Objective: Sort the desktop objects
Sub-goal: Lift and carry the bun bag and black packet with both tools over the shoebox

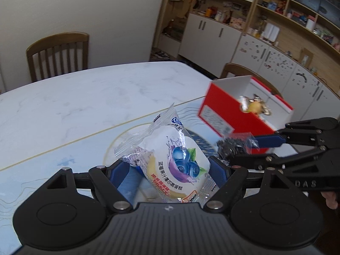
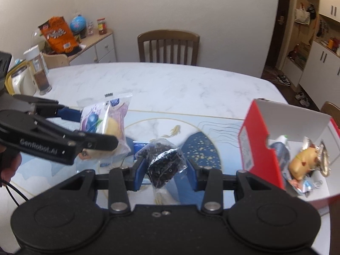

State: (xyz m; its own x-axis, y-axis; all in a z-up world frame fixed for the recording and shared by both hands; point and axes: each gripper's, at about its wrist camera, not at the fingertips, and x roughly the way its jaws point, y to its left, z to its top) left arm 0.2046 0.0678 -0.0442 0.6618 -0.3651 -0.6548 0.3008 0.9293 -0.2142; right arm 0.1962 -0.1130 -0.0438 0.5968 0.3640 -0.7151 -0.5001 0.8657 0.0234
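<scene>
Table [image 2: 170,80]: white marble top, a blue patterned mat [image 2: 199,148] on its near part.
Red box [image 2: 261,148]: open, on the table; toy figure [image 2: 301,163] and packets inside.
Left gripper [image 1: 170,167]: fingers clamped on a blueberry cake packet [image 1: 176,159], left of the box, above the mat.
Right gripper [image 2: 164,165]: fingers pinched on a bagged black scourer [image 2: 163,161], between cake packet and box.

Soft, even indoor light, w/ a bluish cast on the table [image 1: 85,93]; shadows faint. Strong fisheye bend at edges, dark vignette in corners. Motion blur on red box [image 2: 259,140] & its contents; small glare on snack wrapper [image 1: 170,148].
</scene>
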